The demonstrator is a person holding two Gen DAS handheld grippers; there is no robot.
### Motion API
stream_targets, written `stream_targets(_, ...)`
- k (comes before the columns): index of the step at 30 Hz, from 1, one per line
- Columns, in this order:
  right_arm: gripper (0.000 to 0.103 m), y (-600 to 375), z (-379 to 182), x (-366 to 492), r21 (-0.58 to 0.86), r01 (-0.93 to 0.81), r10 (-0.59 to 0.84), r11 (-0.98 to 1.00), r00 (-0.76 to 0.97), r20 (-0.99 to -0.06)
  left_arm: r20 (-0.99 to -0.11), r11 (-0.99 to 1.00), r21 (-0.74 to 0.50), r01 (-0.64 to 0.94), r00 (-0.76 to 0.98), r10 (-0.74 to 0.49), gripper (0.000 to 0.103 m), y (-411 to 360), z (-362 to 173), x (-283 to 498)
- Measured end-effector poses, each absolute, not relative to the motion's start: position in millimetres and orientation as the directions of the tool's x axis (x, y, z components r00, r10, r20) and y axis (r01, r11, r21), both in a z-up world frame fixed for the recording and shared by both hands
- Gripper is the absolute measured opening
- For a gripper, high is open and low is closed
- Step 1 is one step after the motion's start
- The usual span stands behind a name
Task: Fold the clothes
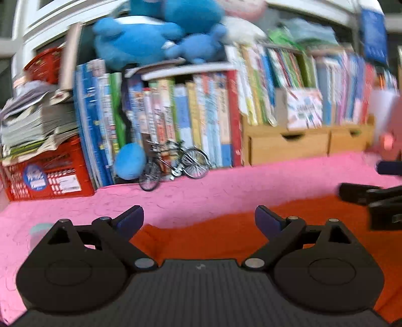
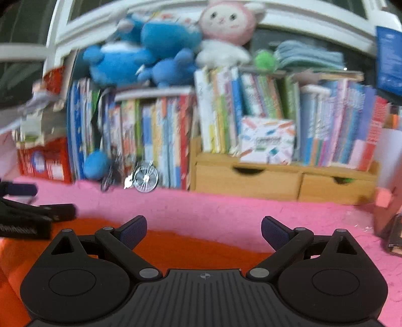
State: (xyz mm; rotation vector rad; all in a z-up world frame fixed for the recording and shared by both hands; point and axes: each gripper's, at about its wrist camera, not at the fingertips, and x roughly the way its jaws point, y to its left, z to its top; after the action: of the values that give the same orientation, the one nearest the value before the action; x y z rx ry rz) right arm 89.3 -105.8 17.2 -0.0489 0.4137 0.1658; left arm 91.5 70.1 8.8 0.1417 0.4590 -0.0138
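Books, upright and tightly packed, fill the light wooden desk organiser with two drawers, and stacked papers top the red plastic crate. The left gripper and right gripper both stand spread wide, nothing between their pads. Below them the orange-red cloth garment lies flat on the pink textured cover.

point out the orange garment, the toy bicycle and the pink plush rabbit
orange garment (image 1: 213, 239), left wrist view, on its flat middle between the open jaws
toy bicycle (image 1: 173, 163), left wrist view, on the frame between the wheels
pink plush rabbit (image 2: 226, 22), right wrist view, on its head
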Motion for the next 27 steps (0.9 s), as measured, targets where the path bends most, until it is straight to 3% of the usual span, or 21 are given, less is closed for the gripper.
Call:
stream_targets(4, 0.095, -92.6, -19.0, 101.3, -0.065, -0.192, 0.132, 0.979, 0.846, -0.517, -0.499, 0.974, 0.219, 0.065, 0.865, 0.054, 0.097, 52.2, -20.5, 100.6)
stream_targets(7, 0.096, -92.2, -21.9, 105.4, -0.076, -0.192, 0.123, 0.979, 0.838, -0.532, -0.509, 0.966, 0.248, 0.072, 0.858, 0.067, 0.099, 50.3, -27.1, 106.1)
stream_targets(27, 0.100, -146.4, -31.5, 99.2, -0.136, -0.083, 0.000, 0.987, 0.853, -0.523, -0.505, 0.970, 0.241, 0.030, 0.857, 0.099, 0.103, 90.3, -34.8, 107.9)
